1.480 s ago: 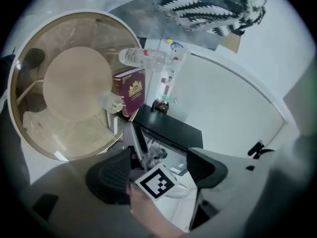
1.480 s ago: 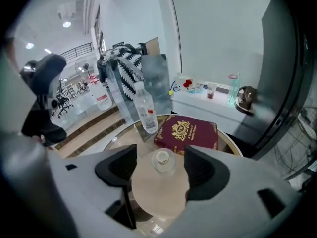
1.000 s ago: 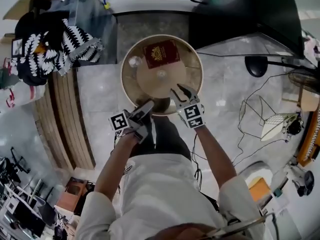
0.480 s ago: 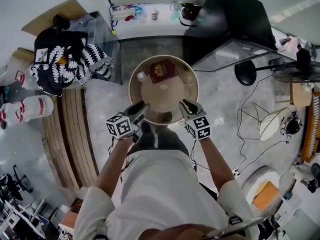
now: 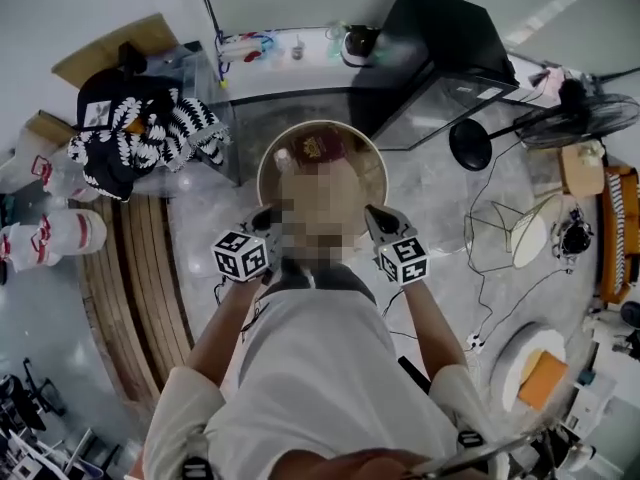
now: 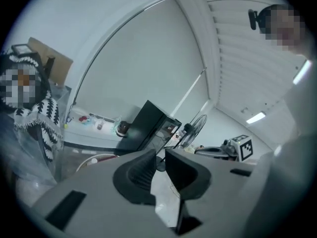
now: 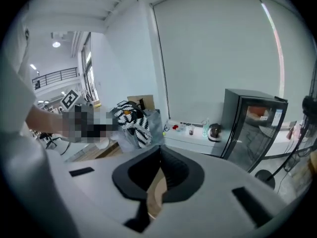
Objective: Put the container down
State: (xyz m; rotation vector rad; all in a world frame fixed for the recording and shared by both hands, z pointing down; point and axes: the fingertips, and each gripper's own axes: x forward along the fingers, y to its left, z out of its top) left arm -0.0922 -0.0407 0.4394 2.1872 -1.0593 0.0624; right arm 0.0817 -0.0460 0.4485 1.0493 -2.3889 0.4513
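1. The left hand-held gripper, jaws closing on nothing, and the right hand-held gripper, pressed together and empty, flank the round container's near rim; open floor lies to the right.
2. The container's middle is blurred over; rim contact is unclear.

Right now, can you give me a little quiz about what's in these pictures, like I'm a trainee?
1. What lies in the round container? A: a red booklet. B: a banana. C: a shoe.
2. True or false: the right tool has its jaws wide apart.
3. Fill in: in the head view, the black-and-white patterned cloth is on the container's ____ side.
Key: 1 A. 2 False, the jaws are together. 3 left.
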